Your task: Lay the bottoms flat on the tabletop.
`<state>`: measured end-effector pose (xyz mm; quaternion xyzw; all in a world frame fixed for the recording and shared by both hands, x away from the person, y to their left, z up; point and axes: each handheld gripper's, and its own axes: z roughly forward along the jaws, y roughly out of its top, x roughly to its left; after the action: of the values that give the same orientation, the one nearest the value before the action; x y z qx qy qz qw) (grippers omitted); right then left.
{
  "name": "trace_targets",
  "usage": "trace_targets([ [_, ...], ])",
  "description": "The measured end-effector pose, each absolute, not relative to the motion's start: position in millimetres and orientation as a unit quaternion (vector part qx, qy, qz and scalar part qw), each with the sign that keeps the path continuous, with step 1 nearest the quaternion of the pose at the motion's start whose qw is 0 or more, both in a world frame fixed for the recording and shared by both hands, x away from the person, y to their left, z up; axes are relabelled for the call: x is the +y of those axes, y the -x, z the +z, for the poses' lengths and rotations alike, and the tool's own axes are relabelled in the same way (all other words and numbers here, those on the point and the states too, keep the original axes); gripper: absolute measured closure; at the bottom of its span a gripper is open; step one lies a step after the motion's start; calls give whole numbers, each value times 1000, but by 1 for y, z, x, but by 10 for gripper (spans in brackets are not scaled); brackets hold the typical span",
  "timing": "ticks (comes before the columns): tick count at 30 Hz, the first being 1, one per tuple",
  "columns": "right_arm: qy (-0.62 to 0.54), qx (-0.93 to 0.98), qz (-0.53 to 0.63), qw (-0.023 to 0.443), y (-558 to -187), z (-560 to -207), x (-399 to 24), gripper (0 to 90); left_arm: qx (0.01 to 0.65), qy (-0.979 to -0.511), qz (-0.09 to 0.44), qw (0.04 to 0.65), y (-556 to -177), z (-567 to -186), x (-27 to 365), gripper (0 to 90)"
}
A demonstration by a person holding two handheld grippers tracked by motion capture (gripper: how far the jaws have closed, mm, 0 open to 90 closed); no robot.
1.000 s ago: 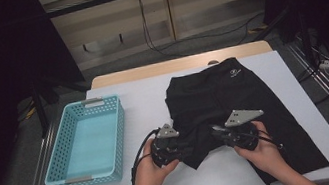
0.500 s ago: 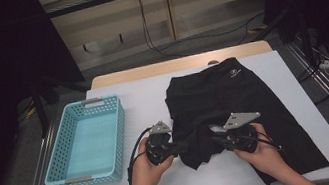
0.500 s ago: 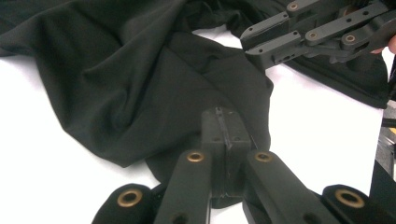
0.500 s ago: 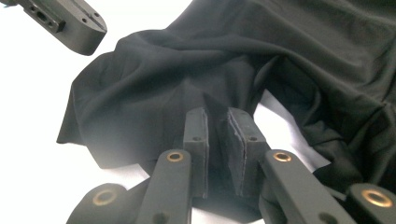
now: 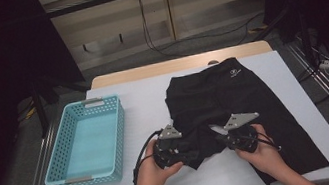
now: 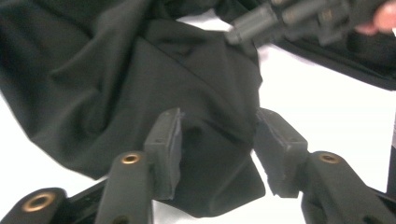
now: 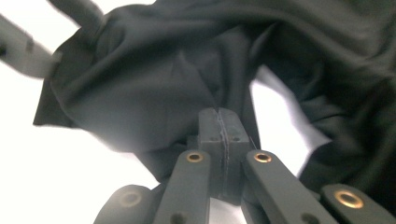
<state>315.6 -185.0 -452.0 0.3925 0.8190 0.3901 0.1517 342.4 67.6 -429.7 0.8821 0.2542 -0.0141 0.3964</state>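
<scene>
White table covering (image 5: 141,88) over a wooden top, dark room behind, cables on the far floor. High view: a pair of black shorts (image 5: 234,96) lies spread across the right half of the table, waistband toward the far edge, near hem bunched between the two hands. A turquoise basket (image 5: 114,136) stands on the left, apart from the garment, with nothing in it. The left gripper (image 5: 175,152) and right gripper (image 5: 234,140) sit at the near edge of the cloth, close together, each in a hand.

Left gripper view: the jaws stand apart with a fold of the shorts (image 6: 140,79) lying between them; the pads (image 6: 170,140) do not press on it. These jaws have just been opening, so this claw reads as released, cloth loose in the gap. The other gripper shows at the far upper right.

Right gripper view: the right gripper (image 7: 219,126) is clenched, pads meeting on a thin pinch of the shorts (image 7: 140,79), which drape away from the grip.

Assessment: the fabric looks light, soft and stretchy, likely somewhat slick; it will sag and fold rather than hold a shape. Hold is best taken at a hem or seam edge, pinching through a doubled layer, since a single smooth layer may slip out
</scene>
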Motion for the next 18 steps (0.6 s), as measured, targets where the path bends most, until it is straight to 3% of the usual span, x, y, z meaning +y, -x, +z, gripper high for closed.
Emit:
trace_targets([
  [9, -408, 804, 403, 156, -316, -449, -194, 900, 246, -892, -29, 377, -342, -447, 59, 662],
  [13, -406, 806, 401, 157, -315, -450, -193, 900, 244, -897, -32, 368, -341, -446, 59, 773],
  [15, -406, 806, 401, 157, -315, -450, -193, 900, 250, -897, -41, 364, -342, -445, 59, 872],
  [18, -405, 807, 401, 155, -314, -450, -193, 900, 255, -895, -44, 364, -342, -442, 59, 878],
])
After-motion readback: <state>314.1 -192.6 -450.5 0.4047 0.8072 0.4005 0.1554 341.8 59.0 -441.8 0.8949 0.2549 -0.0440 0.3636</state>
